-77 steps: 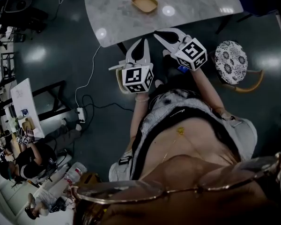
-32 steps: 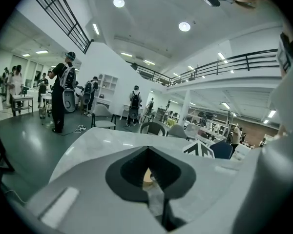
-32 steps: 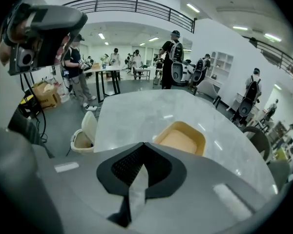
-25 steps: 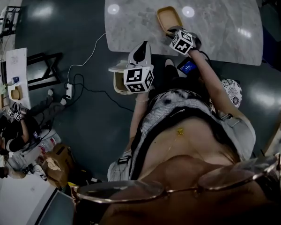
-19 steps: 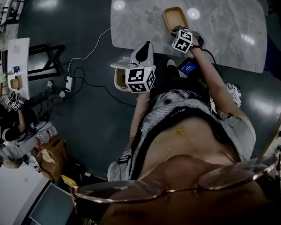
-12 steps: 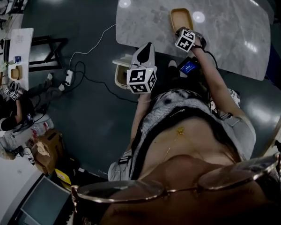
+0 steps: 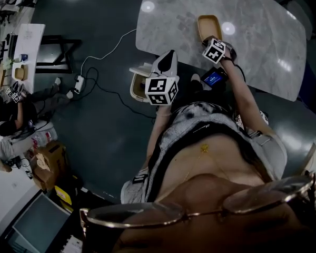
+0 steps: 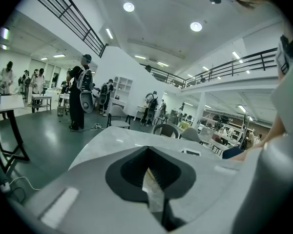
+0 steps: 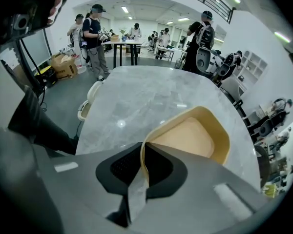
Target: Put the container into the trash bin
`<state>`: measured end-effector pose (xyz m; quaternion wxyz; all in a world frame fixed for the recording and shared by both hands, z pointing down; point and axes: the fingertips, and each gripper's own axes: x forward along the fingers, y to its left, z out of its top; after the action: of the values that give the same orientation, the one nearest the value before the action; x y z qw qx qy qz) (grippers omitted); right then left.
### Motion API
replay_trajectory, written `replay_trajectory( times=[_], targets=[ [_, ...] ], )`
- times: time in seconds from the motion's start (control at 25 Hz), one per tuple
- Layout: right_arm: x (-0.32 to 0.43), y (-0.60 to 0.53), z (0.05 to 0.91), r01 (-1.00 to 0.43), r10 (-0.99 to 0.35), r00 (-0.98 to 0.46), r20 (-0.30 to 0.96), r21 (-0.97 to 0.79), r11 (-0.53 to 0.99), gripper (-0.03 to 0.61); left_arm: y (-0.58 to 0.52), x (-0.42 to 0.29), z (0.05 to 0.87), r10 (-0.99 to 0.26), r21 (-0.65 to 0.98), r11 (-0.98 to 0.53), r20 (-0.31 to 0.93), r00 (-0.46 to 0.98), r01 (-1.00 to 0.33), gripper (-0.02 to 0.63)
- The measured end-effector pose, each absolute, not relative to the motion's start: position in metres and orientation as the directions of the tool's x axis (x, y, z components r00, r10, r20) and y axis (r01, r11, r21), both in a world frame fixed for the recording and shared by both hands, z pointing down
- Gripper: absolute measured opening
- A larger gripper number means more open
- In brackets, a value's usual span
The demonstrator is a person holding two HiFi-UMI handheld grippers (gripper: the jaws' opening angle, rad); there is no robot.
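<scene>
A tan shallow container (image 7: 208,26) sits on the grey marble table (image 7: 253,30), near its front edge. My right gripper (image 7: 209,37) points steeply down at the container's near end. In the right gripper view the container (image 9: 190,135) has its near rim between the jaws of the right gripper (image 9: 142,149); the jaws are closing and the pads press on the rim. My left gripper (image 7: 168,54) hangs off the table's near edge, left of the container. In the left gripper view the left gripper (image 8: 148,169) has its fingertips together with nothing between them.
A pale chair (image 7: 138,86) stands below the left gripper, beside the table (image 9: 136,96). A white cable and power strip (image 7: 76,80) lie on the dark floor. A device with a blue screen (image 7: 213,78) sits by my right forearm. People and a cardboard box (image 7: 45,165) are at far left.
My right gripper, open near my body earlier, reached the container on the table, sank onto its near rim and closed on it. The left gripper has stayed where it was.
</scene>
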<state>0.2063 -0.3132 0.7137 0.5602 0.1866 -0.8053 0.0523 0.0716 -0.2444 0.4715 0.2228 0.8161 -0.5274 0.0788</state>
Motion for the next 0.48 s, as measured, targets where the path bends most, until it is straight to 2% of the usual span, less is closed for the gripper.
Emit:
replay_trajectory(
  times=[0.48],
  targets=[
    [0.191,-0.302,0.603,-0.383,-0.23,-0.452,0.862,0.045,0.923,0.041,-0.244,0.076,0.471,-0.832,0.286,-0.351,0.341,0.438,-0.891,0.001]
  ],
)
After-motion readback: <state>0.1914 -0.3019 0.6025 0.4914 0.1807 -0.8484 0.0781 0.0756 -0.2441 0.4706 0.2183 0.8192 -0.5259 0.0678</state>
